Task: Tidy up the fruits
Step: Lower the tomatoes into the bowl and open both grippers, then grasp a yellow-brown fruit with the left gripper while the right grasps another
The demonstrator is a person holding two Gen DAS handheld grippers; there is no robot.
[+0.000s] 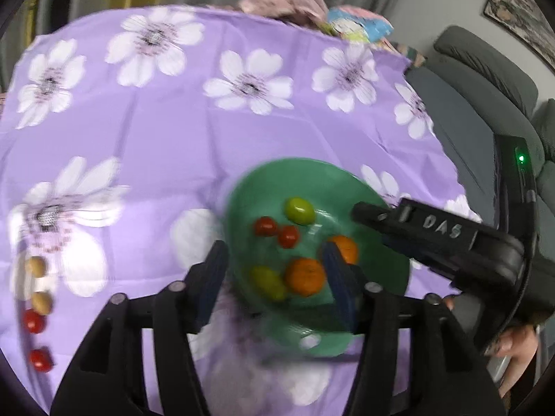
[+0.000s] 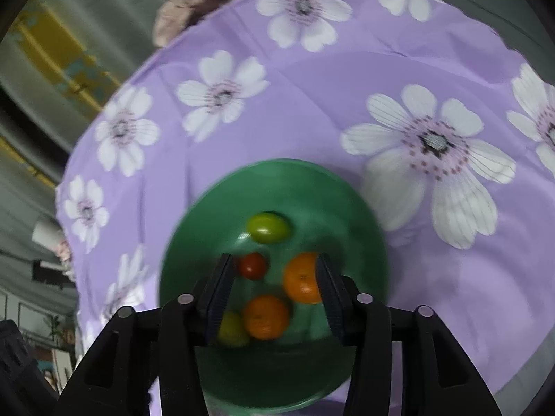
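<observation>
Round green plastic bowl point(image 1: 242, 208) sits on purple white-flowered tablecloth point(image 1: 166, 131), at 5 o'clock of left view, dead centre at 6 o'clock of right view point(image 2: 194, 242)

Bowl contents: two orange mandarins point(image 1: 305, 275), two small red tomatoes point(image 1: 265, 226), two yellow-green oval fruits point(image 1: 299, 210)

Left gripper point(image 1: 274, 277) released, jaws wide, straddling bowl's near rim, holding nothing

Right gripper point(image 2: 274, 291) released, above bowl interior, nothing grasped

Loose on cloth at 8 o'clock, left view: two tan fruits point(image 1: 36, 266), two red tomatoes point(image 1: 33, 320)

Right claw point(image 2: 274, 294) hides one green fruit point(image 2: 230, 329).
</observation>
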